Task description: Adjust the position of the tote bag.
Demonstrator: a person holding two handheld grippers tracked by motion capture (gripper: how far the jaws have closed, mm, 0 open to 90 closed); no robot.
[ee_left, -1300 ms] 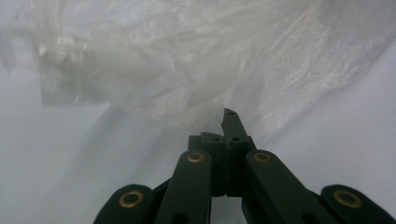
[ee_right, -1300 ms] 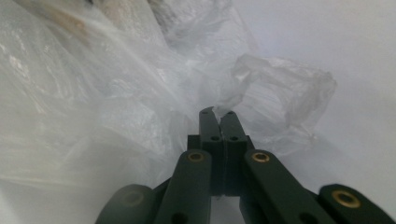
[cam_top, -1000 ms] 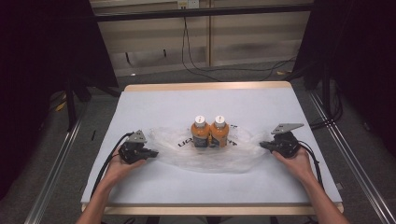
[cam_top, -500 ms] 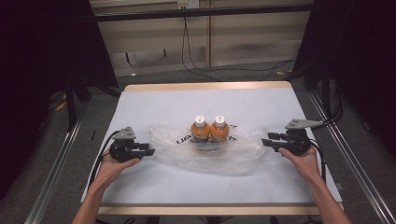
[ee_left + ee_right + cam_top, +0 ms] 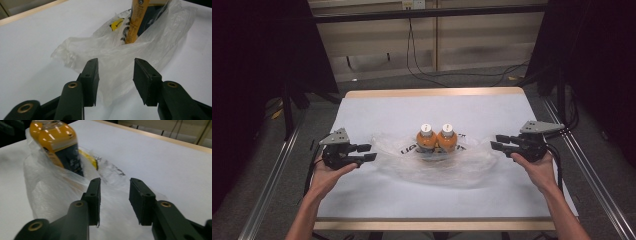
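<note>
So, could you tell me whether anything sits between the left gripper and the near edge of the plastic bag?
Nothing visible does. The left gripper, jaws apart, points straight at the plastic bag across bare white table; the two orange bottles stand farther in.

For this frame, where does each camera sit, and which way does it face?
High view: above the person's side, looking forward and down on the table; forearms, left gripper and right gripper show.
Left gripper view: on the left gripper, looking along its open jaws at the bag.
Right gripper view: on the right gripper, looking along its open jaws at the bag and a bottle.
All three share the bag and bottles.
</note>
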